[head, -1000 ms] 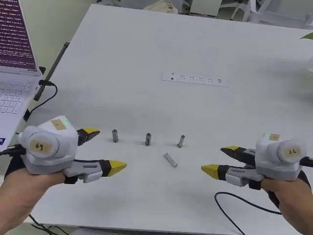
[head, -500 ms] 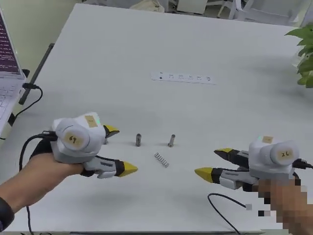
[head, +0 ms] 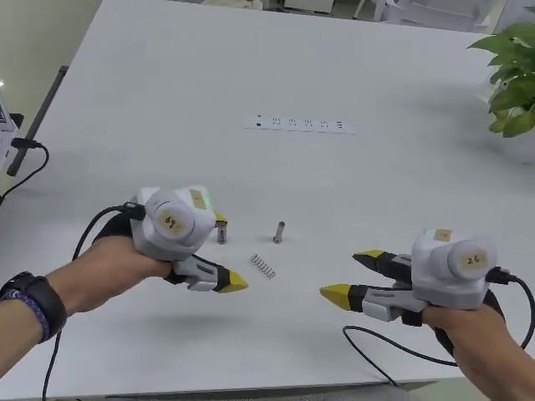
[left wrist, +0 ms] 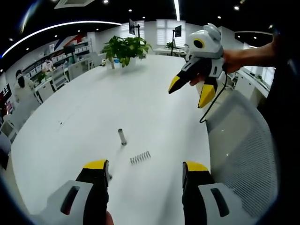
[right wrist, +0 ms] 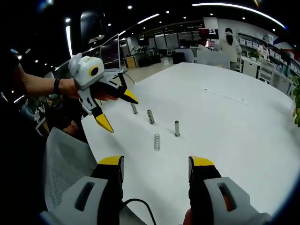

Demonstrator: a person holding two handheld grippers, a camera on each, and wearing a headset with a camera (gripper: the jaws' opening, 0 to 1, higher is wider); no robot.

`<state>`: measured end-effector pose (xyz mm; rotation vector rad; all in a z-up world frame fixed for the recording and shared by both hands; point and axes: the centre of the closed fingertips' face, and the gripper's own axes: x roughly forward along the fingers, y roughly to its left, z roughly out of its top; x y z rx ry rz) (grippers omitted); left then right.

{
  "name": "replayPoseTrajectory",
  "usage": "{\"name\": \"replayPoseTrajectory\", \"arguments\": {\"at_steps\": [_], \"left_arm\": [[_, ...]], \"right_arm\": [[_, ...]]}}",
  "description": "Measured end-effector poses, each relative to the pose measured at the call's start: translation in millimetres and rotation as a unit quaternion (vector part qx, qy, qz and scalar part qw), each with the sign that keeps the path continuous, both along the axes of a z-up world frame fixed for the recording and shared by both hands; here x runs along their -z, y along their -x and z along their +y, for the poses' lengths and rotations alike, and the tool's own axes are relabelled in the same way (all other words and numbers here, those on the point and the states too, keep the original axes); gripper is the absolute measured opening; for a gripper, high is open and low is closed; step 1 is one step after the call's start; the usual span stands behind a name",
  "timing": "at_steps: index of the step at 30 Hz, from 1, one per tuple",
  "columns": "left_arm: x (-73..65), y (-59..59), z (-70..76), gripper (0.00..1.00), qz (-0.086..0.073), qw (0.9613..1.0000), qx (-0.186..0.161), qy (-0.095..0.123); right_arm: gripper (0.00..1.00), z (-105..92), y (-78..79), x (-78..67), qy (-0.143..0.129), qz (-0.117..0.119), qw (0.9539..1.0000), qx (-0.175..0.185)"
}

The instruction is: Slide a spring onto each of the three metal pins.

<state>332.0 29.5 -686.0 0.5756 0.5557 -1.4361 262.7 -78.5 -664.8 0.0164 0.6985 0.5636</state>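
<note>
A loose spring (head: 262,266) lies flat on the white table (head: 351,184), just in front of a bare metal pin (head: 279,232). Left of that pin stands a pin wearing a spring (head: 221,235). My left gripper (head: 227,252) is open, close to the left of the loose spring, and hides what lies further left. In the right gripper view two spring-covered pins (right wrist: 151,116) (right wrist: 134,108) stand beside the bare pin (right wrist: 177,128), with the left gripper (right wrist: 118,113) over them. My right gripper (head: 351,273) is open and empty, to the right of the loose spring (right wrist: 157,141).
A white power strip (head: 292,124) lies further back on the table. A green plant (head: 510,83) stands at the right edge. A black cable (head: 393,359) trails from the right gripper along the front edge. A mesh chair back (left wrist: 243,145) stands by the table.
My left gripper has moved right toward the pins and the loose spring, and now covers the leftmost pin. The right gripper has barely moved. The head camera has swung right.
</note>
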Motion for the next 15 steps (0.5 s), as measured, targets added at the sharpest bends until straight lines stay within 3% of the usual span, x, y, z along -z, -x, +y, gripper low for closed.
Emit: {"name": "replayPoseTrajectory", "arguments": {"at_steps": [6,15], "left_arm": [[18.3,-5.2,-15.2,0.59,0.001,0.9996,0.022,-0.019],[47.8,-13.8,-33.3,0.57,0.028,0.9983,0.033,-0.039]], "right_arm": [[0.54,0.4,3.4,1.3,-0.003,0.002,1.0,0.004],[0.54,-2.3,6.8,4.9,-0.007,0.009,0.9999,0.009]]}}
